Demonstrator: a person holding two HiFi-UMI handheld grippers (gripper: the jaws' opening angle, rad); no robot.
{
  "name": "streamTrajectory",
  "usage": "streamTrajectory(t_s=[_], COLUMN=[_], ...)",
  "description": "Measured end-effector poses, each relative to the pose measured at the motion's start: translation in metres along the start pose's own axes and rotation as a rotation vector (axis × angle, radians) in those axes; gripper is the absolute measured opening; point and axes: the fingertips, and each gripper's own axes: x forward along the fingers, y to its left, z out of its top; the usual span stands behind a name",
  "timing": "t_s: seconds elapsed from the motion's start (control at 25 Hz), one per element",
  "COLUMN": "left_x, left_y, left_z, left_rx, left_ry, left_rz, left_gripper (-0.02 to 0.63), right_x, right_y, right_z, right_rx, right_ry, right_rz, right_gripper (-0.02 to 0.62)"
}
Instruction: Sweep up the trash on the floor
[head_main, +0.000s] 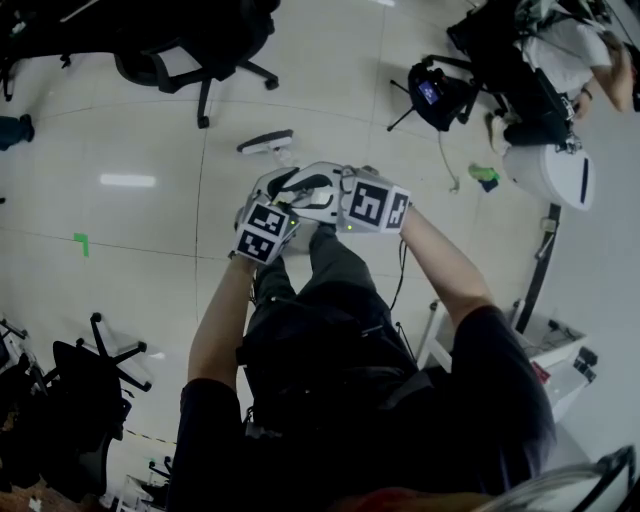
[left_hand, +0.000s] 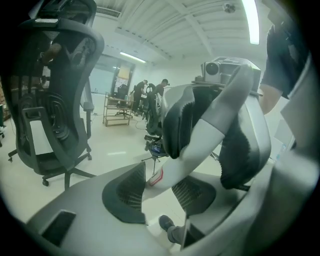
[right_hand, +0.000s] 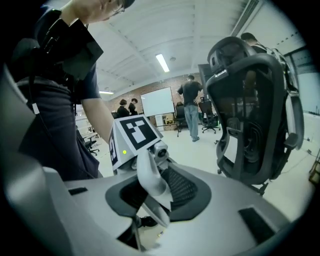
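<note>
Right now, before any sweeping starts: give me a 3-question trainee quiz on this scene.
1. True or false: the left gripper is gripping a broom.
2. Pick one. What stands between the left gripper's jaws? A) a piece of trash B) a jaw of the right gripper C) a chair leg
3. Short answer: on which side of the head view is the green tape mark on the floor?

Key: 1 false; 2 B; 3 left.
</note>
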Motion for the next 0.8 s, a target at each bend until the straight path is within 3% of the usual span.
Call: streamTrajectory(t_s=[0.36,0.8], left_x=[-0.012,-0.018], left_y=[-0.035,-0.043], left_z=[-0.012,-0.020], left_rx=[0.019,0.049], left_ry=[0.037,0.062], left_rz=[-0.025,-0.064], left_gripper=[0.150,0.150], right_x=[-0.008,-0.004], right_y=[0.033,0.043], right_z=[-0.001,-0.001], right_rx=[0.067,0.105], right_ry=[-0.040,-0.053], right_rz=[-0.011,-0.017], right_gripper=[0.126,0.132])
